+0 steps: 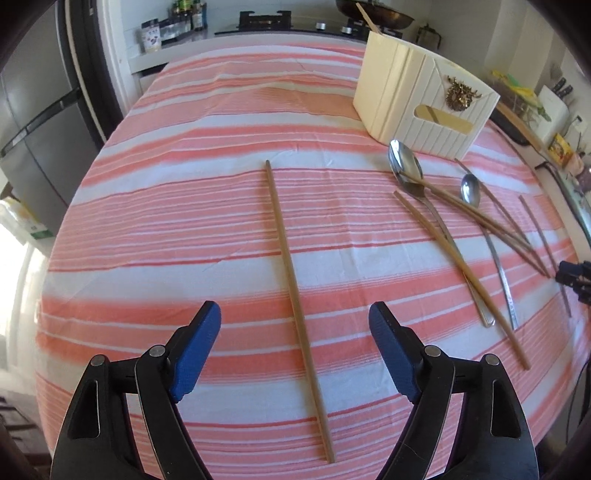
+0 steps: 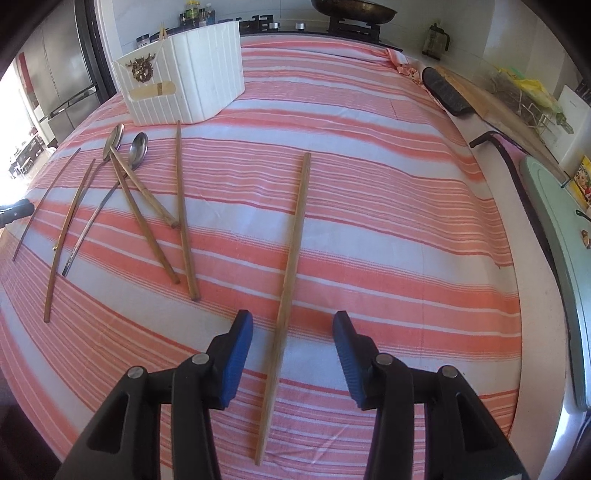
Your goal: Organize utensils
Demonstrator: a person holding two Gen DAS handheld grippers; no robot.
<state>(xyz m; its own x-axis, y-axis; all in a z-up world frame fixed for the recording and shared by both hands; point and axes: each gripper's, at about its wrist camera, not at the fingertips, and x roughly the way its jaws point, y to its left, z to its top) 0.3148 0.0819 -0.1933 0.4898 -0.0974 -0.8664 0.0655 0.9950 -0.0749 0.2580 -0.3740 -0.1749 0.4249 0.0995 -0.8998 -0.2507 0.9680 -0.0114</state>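
Left gripper (image 1: 294, 365) fingers are spread, astride a thin, stiff, light bamboo chopstick (image 1: 295, 291) on the pink-striped counter (image 1: 184, 221); pinch mid-shaft. Right gripper (image 2: 293, 360), also released, straddles another (image 2: 286, 306). Upper left of the right view: white ribbed holder (image 2: 207, 74), two steel spoons (image 2: 138, 147), about six loose sticks.

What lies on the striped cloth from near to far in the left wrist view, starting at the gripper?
left gripper, open over the lone chopstick → pile of chopsticks and two spoons off to the right → white utensil holder → stove behind the table.
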